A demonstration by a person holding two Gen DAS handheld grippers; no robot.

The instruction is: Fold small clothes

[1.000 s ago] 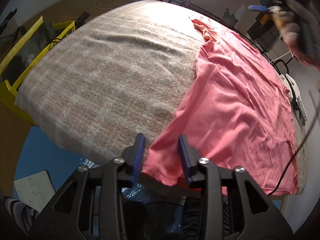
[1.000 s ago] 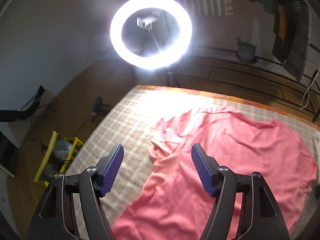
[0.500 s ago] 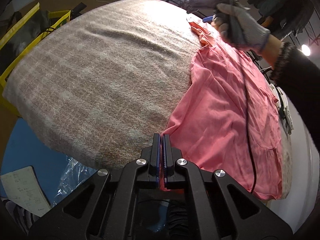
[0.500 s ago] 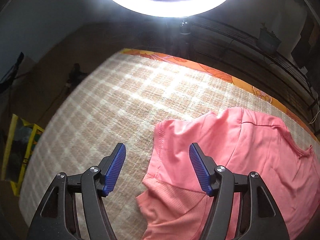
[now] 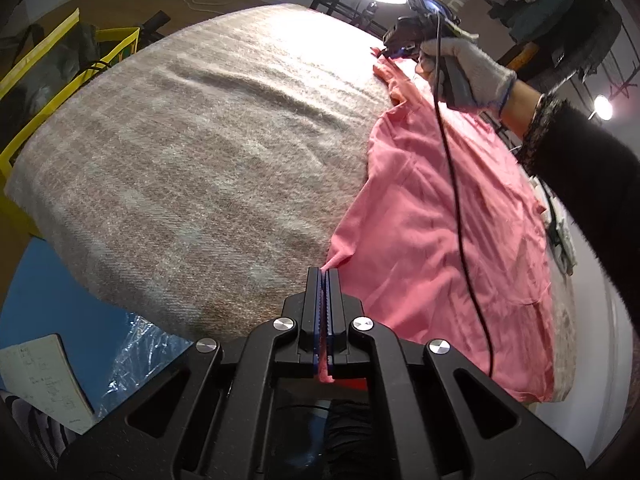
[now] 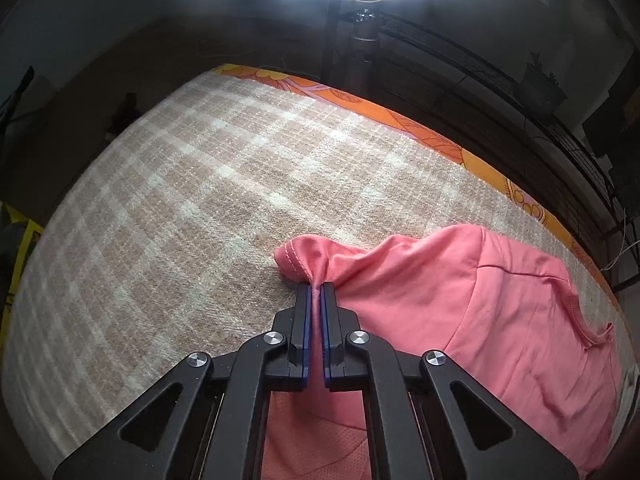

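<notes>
The pink cotton shirt (image 5: pixel 452 216) lies flat on the beige checked wool blanket (image 5: pixel 192 152). The left gripper (image 5: pixel 324 276) pinches its hem corner; the right gripper (image 6: pixel 316 286) pinches the bunched sleeve edge. Lifting both corners together, level and taut, should fold it cleanly. The shirt's far side is cut off.

The left gripper (image 5: pixel 324 276) has its jaws pressed together, a thin fold of pink fabric (image 5: pixel 432 216) pinched between the blue pads, fingers pointing forward and low. The right gripper (image 6: pixel 316 290) is likewise clamped on a bunched sleeve edge; from the left wrist view, the gloved right hand (image 5: pixel 460 68) grips its handle, forearm in a dark sleeve reaching in from the right
</notes>
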